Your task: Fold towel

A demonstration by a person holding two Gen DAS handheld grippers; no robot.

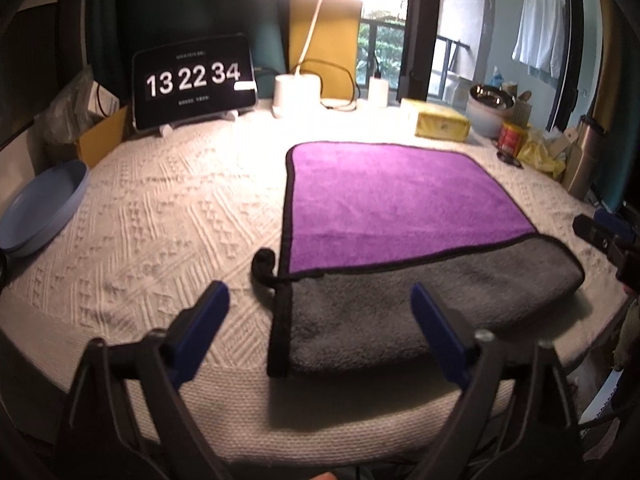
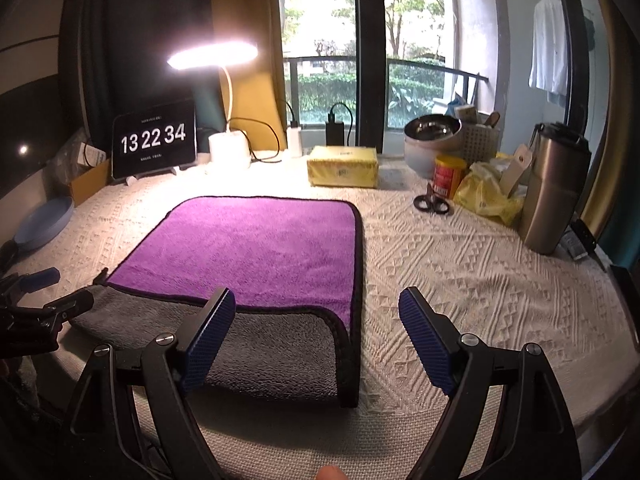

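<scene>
While grippers gape, steel bowl (image 2: 432, 130) contents unseen

Towel (image 2: 256, 248) lies flat on the table cover (image 2: 460, 264). Behind the towel: clock display (image 2: 154, 142) to the left, lamp base (image 2: 229, 148) centre, wrapped packet (image 2: 342, 166) to the right. Scissors (image 2: 431, 202) and flask (image 2: 554, 188) right of the towel. Dish (image 2: 44, 222) left of it.
</scene>
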